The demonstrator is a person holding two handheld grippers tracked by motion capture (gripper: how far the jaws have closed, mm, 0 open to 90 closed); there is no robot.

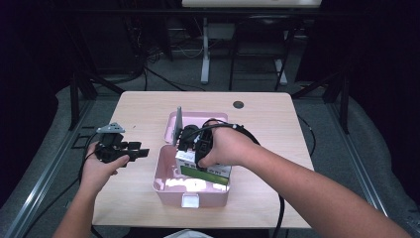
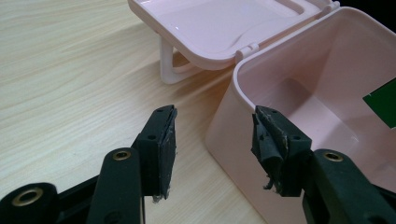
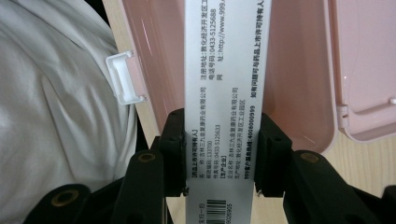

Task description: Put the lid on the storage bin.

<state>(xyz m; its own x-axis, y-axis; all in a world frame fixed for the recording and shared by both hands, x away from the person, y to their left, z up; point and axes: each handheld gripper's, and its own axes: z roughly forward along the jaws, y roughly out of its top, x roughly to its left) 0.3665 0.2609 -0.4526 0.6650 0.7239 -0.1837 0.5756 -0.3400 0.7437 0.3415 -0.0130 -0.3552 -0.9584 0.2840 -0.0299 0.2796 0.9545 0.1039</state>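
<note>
- Dark curtains and black frame legs ringed a pale wooden table on a grey floor; a white desk leg stood behind it.
- High view: a pink plastic storage box sat mid-table with its hinged lid thrown back. The right gripper held a white-and-green cardboard medicine carton over the box's cavity. The left gripper waited just left of the box.
- Left gripper view: its jaws stood spread on nothing, pointed at the box's near wall, the lid lying flat beyond.
- Right gripper view: both pads pinched the carton's printed side panel, with the pink interior behind it and a white latch at the rim.
- Judged step: lowering the carton into the box. Next would come seating it flat, then spreading the jaws and lifting clear of the walls.
</note>
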